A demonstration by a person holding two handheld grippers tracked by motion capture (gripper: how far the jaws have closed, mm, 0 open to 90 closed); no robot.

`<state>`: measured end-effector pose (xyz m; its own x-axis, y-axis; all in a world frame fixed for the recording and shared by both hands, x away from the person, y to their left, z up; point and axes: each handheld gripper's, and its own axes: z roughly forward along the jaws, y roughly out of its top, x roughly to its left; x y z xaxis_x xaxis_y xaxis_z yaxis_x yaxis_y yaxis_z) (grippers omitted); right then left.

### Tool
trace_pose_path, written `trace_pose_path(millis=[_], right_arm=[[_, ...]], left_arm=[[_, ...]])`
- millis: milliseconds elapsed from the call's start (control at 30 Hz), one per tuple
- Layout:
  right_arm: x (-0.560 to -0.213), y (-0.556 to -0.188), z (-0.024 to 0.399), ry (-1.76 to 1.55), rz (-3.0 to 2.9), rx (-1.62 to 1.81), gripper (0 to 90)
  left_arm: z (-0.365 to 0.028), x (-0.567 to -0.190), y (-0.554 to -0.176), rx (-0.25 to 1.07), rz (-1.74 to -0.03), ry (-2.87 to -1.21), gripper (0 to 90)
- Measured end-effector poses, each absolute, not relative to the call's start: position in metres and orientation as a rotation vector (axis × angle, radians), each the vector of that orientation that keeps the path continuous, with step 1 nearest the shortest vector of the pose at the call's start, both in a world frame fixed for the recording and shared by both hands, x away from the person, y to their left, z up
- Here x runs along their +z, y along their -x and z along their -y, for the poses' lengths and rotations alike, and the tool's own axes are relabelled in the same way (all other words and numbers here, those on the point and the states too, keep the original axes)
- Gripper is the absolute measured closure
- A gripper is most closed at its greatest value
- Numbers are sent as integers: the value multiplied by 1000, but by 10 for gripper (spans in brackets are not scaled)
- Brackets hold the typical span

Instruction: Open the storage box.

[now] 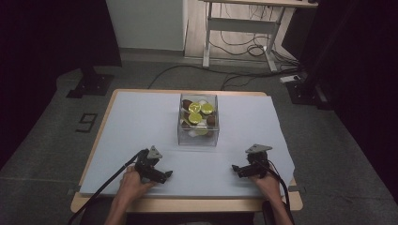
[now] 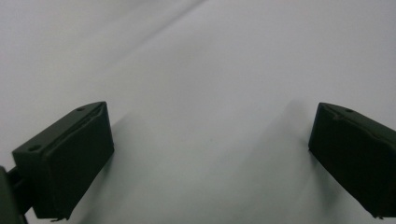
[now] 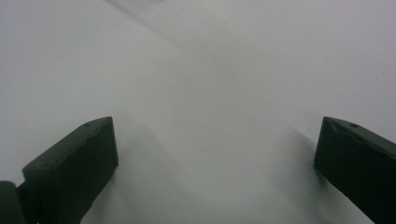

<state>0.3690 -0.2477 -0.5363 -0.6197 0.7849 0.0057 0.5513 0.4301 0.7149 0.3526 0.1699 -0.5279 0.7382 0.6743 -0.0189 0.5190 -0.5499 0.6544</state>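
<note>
**Observer:** Where is the thing you're working toward?

**Operator:** I'm looking at a clear box [image 1: 198, 123] sitting on the table [image 1: 141, 122], out past both of my hand-held grippers and roughly on the midline between them. It's standing upright with its top open, well apart from either one.

**Observer:** Which one is nearer?

**Operator:** I'm judging them about equal. The left hand-held gripper [image 1: 162, 174] is resting near the front edge, and the box is lying ahead and off to its right. The right hand-held gripper [image 1: 237, 168] is mirroring that, with the box ahead and to its left. Both are pointing inward toward each other rather than at the box, so I'm expecting either hand to need a turn before reaching forward.

**Observer:** And the jaws?

**Operator:** Both are standing wide apart and holding nothing. In the left gripper view and the right gripper view I'm seeing pale table cover between the black jaws.

**Observer:** What does the box look like?

**Operator:** It's looking transparent and nearly square, so I'm not seeing a long axis to line up on. Inside I'm making out a pile of small round pieces, some yellow-green, some dark brown and some white. They're too small for me to name with any certainty. The walls are looking smooth and probably slippery, so I'm thinking of going in from above.
</note>
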Motion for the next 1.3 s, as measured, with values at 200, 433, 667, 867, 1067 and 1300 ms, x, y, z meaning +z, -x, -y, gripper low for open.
trace_pose_path(millis=[200, 433, 667, 867, 1067, 1300], right_arm=[[-536, -369, 248, -1146, -2359, 996, 0], [-536, -369, 248, -1145, -2360, 996, 0], [-536, -369, 248, -1145, -2360, 996, 0], [-536, -369, 247, -1145, -2361, 994, 0], [-535, -369, 247, -1143, -2367, 988, 4], [-530, -365, 244, -1120, -2396, 1004, 16]], left_arm=[[-170, -529, -352, 321, -885, -2282, 0], [-170, -529, -351, 324, -886, -2283, 0], [-169, -529, -351, 326, -889, -2283, 0], [-169, -528, -351, 327, -891, -2283, 0], [-169, -528, -350, 332, -896, -2284, 8], [-168, -523, -347, 322, -901, -2296, 37]])
